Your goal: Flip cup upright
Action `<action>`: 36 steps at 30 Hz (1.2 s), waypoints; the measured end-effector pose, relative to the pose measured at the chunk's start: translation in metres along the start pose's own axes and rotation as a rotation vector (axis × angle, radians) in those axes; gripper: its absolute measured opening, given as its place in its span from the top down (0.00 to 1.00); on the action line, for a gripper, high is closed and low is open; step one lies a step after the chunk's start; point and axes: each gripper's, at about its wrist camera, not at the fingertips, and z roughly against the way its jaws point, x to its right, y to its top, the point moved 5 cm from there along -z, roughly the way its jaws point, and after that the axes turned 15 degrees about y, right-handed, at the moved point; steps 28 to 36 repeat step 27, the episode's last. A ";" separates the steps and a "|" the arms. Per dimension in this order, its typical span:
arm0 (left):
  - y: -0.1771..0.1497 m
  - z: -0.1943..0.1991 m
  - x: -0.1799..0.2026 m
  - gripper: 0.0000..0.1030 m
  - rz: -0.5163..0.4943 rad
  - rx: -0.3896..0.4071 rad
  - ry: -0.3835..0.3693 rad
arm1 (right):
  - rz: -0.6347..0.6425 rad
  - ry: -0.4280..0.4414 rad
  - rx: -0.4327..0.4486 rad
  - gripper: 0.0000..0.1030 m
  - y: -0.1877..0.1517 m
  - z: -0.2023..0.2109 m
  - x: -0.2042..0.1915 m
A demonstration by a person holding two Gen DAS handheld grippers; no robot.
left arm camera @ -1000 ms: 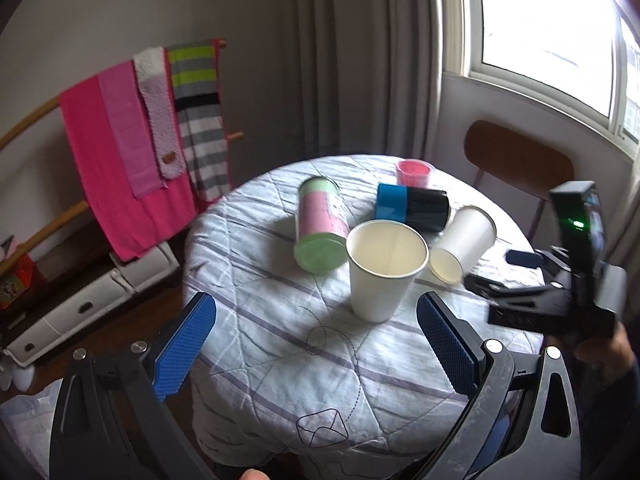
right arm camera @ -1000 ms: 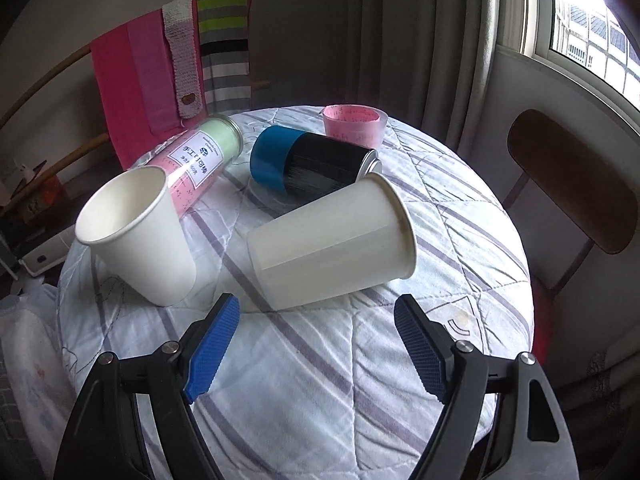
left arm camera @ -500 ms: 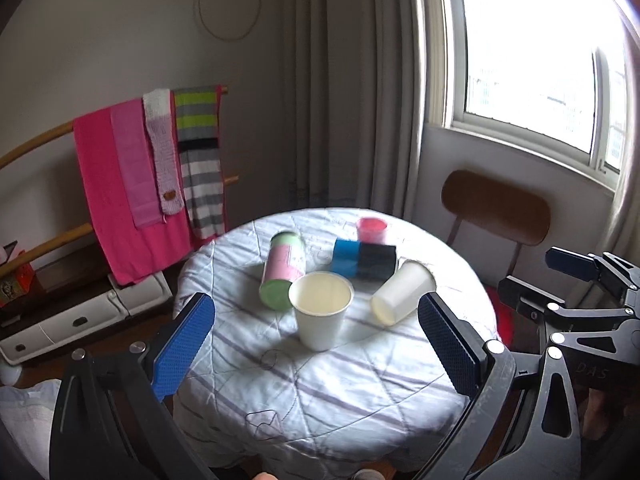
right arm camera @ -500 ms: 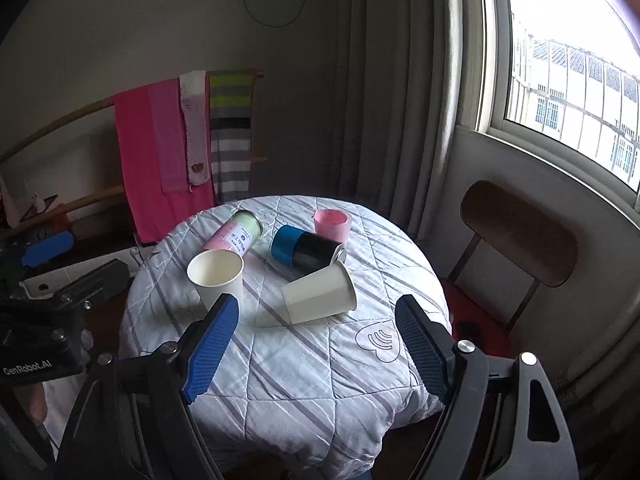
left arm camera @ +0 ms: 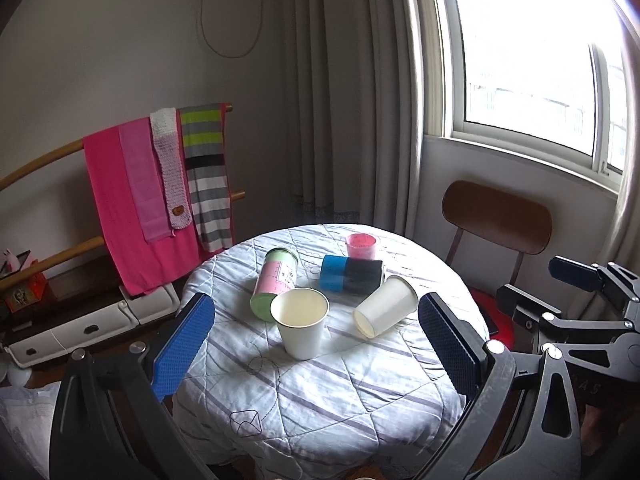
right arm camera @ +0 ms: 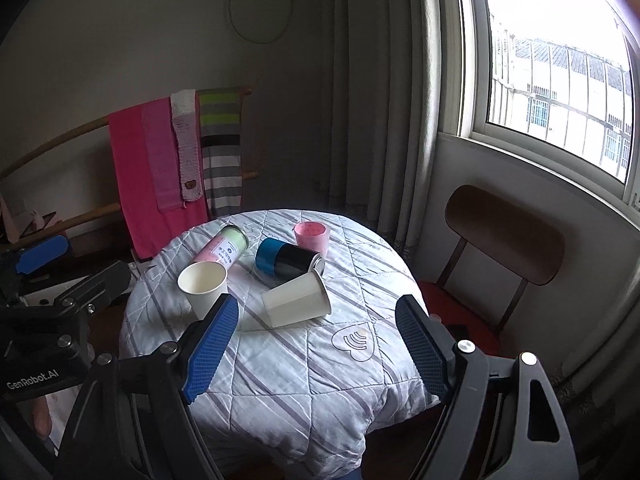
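A white paper cup [left arm camera: 385,306] lies on its side on the round table [left arm camera: 320,392], mouth toward me; it also shows in the right wrist view [right arm camera: 297,300]. A second white paper cup [left arm camera: 301,328] stands upright to its left, also in the right wrist view [right arm camera: 203,288]. My left gripper [left arm camera: 316,350] is open and empty, held back from the table. My right gripper [right arm camera: 316,350] is open and empty, also back from the table; it shows at the right edge of the left wrist view [left arm camera: 576,292].
A pink-and-green canister [left arm camera: 276,284] and a blue-and-black canister [left arm camera: 351,278] lie on their sides behind the cups. A pink cup [left arm camera: 361,245] stands at the back. A brown chair [left arm camera: 496,224] is right of the table, a towel rack [left arm camera: 160,196] left.
Both grippers have pulled well back and up from the table; the cups now look small and far. Nothing on the table has moved.
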 end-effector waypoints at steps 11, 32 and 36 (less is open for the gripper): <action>0.004 0.000 0.004 0.00 0.008 -0.004 0.001 | -0.011 0.026 0.015 0.20 -0.001 0.002 0.006; 0.003 -0.009 0.001 0.00 0.022 0.016 0.020 | -0.008 0.036 0.011 0.20 0.000 -0.002 0.005; 0.003 -0.009 0.001 0.00 0.022 0.016 0.020 | -0.008 0.036 0.011 0.20 0.000 -0.002 0.005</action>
